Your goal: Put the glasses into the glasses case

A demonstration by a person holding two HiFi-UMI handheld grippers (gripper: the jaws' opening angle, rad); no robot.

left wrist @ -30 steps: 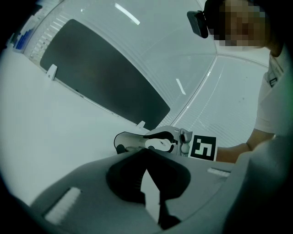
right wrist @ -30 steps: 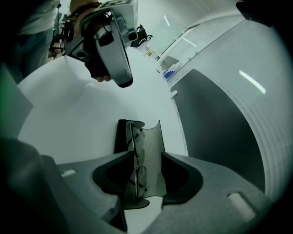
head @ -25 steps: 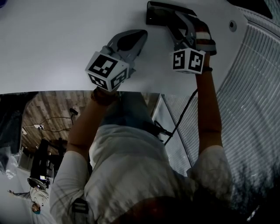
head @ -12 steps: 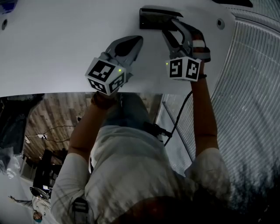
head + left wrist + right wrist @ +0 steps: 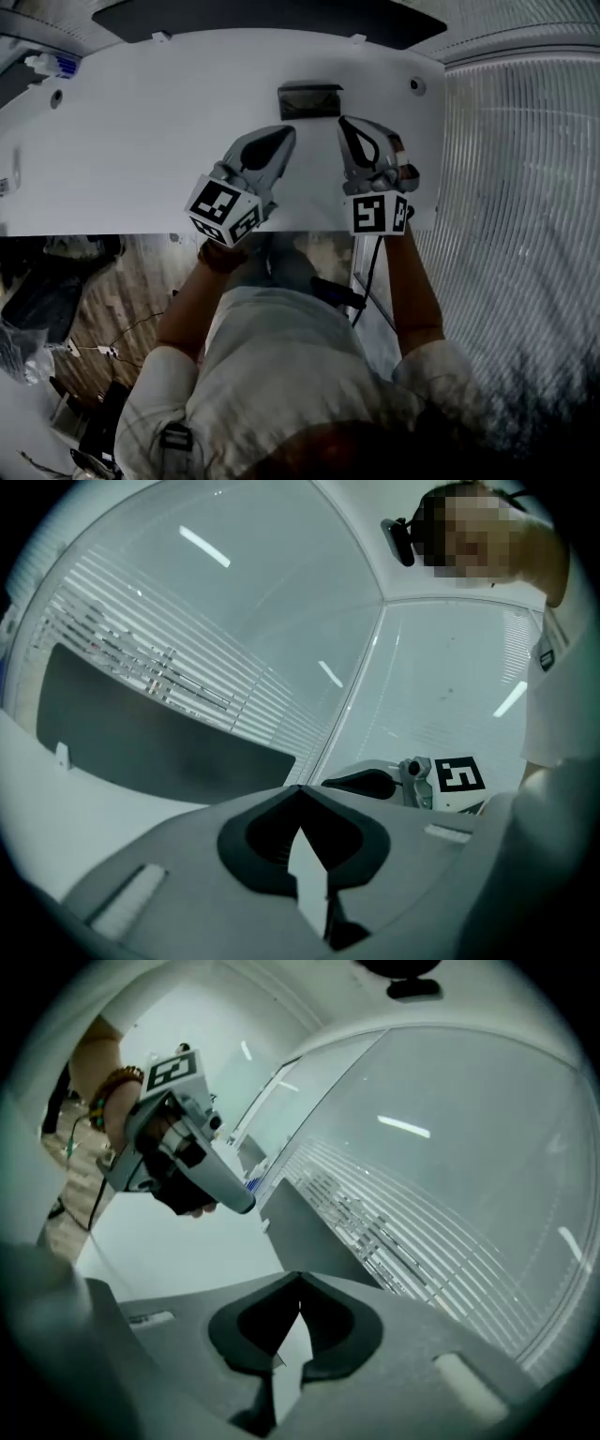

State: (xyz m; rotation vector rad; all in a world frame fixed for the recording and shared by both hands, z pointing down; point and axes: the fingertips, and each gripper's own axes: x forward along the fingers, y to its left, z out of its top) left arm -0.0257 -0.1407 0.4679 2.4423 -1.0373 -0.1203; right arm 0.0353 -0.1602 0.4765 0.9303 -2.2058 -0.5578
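Glasses case (image 5: 309,99): dark and low, lying toward the far edge of the white tabletop (image 5: 141,131). Its lid looks to be down. No glasses show on the tabletop or in either tool. I judge they are inside the case, though no view shows its interior.

Left tongs (image 5: 281,138): pressed together tip to tip. The left gripper view shows nothing between them.

Right tongs (image 5: 349,127): have just been closing and are now pressed together. They are empty too, with only tabletop showing through the gap behind the tips.

Both tools sit on the near side of the case, apart from it and touching nothing. Their cameras look out across the room at slatted blinds (image 5: 412,1232) rather than down at the case.

Progress, as a judgement: the task reads as done or all but done, with the glasses stowed, the case shut and the tools off it. At most a check of the lid remains, since from this height I cannot tell whether it is fully latched.
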